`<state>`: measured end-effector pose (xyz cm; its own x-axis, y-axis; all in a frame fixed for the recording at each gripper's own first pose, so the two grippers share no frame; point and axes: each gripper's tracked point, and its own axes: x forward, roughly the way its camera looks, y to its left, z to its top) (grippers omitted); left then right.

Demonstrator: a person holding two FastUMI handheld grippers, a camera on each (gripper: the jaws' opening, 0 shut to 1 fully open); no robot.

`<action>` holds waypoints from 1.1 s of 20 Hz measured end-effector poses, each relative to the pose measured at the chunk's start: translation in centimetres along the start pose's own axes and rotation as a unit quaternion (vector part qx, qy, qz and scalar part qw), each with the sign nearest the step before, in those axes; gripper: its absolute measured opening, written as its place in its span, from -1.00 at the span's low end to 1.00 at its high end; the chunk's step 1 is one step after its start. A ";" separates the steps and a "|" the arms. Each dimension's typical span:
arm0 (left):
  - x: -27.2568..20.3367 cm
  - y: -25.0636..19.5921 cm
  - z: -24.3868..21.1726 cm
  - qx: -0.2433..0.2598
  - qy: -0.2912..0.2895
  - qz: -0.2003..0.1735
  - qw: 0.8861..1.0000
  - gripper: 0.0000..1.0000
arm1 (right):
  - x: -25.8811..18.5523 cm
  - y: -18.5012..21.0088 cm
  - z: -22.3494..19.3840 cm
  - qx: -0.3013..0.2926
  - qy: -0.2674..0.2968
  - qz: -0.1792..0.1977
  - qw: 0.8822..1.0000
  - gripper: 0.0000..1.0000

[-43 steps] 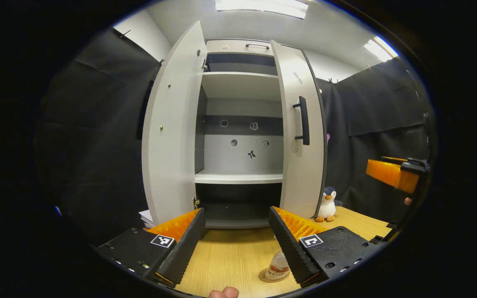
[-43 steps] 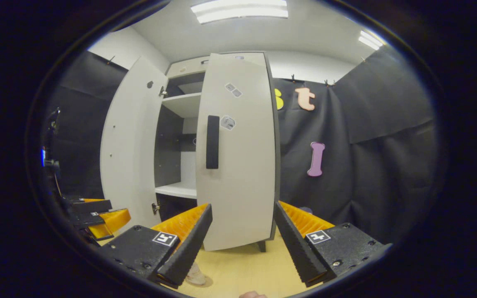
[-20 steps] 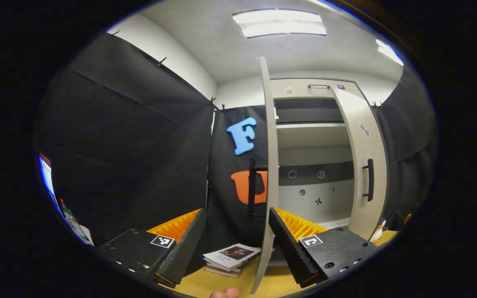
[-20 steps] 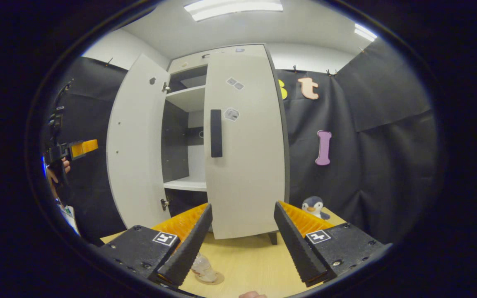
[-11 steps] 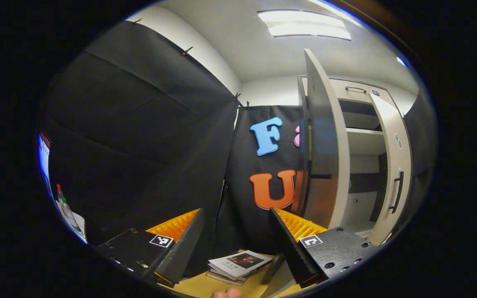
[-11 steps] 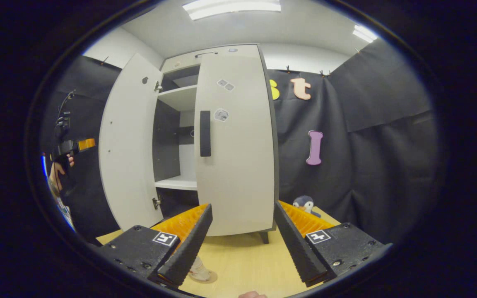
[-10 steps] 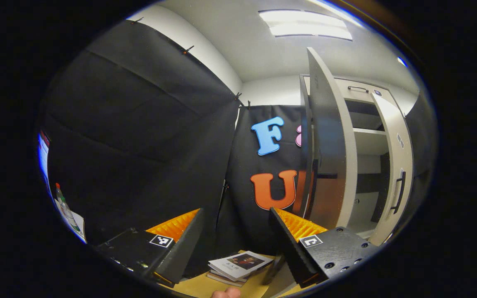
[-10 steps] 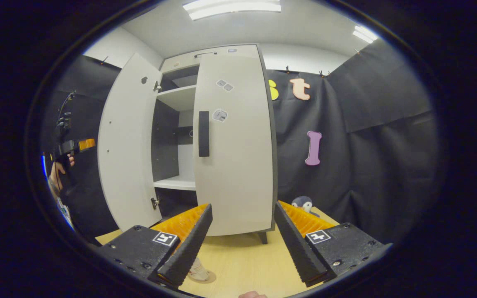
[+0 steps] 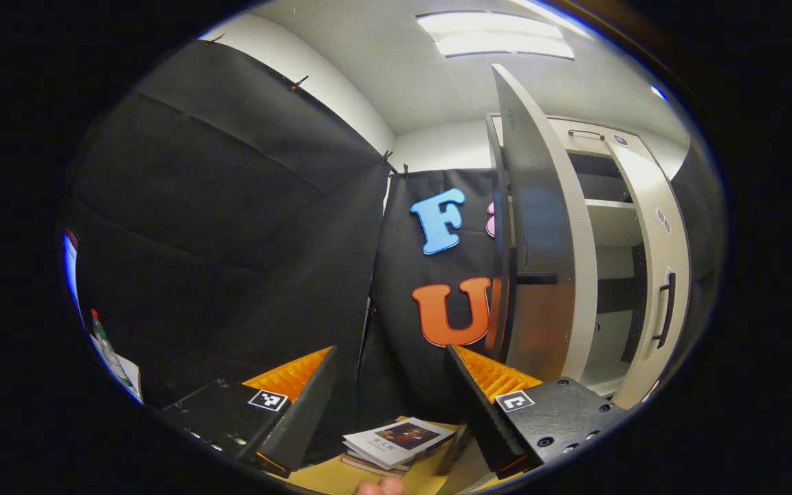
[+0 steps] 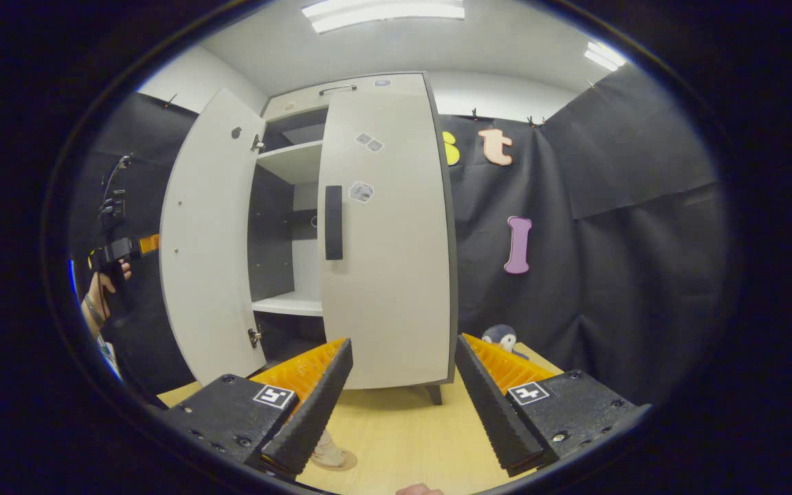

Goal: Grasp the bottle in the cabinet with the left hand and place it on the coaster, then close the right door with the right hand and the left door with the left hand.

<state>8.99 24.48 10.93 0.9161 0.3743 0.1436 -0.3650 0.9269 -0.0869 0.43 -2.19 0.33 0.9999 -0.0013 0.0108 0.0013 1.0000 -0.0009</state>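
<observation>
Twice pushing from here on, by judgement: the right door first, then the left.

Holding the right gripper (image 10: 399,392) wide open over the pale wooden table (image 10: 410,433), gripping nothing. Seeing, low beside its left finger, the small clear plastic bottle (image 10: 331,452) standing upright on the round brown coaster (image 10: 345,463), so counting that part as done. Facing the tall matt light-grey right door (image 10: 389,275) of the cabinet, flat and smooth, with a straight black bar handle (image 10: 333,222) near its free edge and small stickers above it.

Advising for this step:
- pressing on the flat outer face near the handle edge, far from the hinge;
- pushing slowly and squarely, since such a smooth panel is probably letting ridged fingers slide;
- keeping the fingers out of the gap beside the white inner shelf (image 10: 289,302).

Noticing a soft penguin toy (image 10: 502,337) past the door's lower corner, on the table.

Holding the left gripper (image 9: 389,395) also wide open and empty, over a small stack of thin paper books (image 9: 396,440). Looking past it along the outer face of the tall grey left door (image 9: 540,275), which is standing wide open.
</observation>
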 end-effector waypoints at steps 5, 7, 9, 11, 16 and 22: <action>-0.7 -2.4 -0.3 -0.022 0.008 -0.019 1.000 0.87 | 0.1 0.1 0.1 -0.001 -0.005 0.007 1.000 0.96; -1.1 -3.9 -0.3 -0.029 0.011 -0.033 0.999 0.87 | 0.1 -0.4 0.2 -0.002 -0.006 0.004 1.000 0.95; -1.4 -5.9 -0.3 -0.034 0.011 -0.058 0.998 0.86 | 0.0 -0.8 0.2 -0.001 -0.006 -0.001 1.000 0.96; -1.6 -8.3 -0.7 -0.041 0.018 -0.084 0.995 0.86 | 0.0 -1.3 0.1 0.001 -0.004 -0.005 1.000 0.95; -1.1 -13.5 -0.3 -0.052 0.006 -0.130 0.990 0.89 | -0.5 -2.3 0.8 0.000 -0.012 -0.018 1.000 0.95; -1.3 -14.8 0.3 -0.046 0.001 -0.144 0.989 0.99 | -1.3 -3.8 0.5 0.005 -0.012 -0.046 0.999 0.95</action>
<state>13.18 10.27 12.34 0.9804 0.0950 0.1725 -0.0727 0.9887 -0.1312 -0.89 -5.98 0.80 0.9951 -0.0925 0.0343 0.0921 0.9957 0.0111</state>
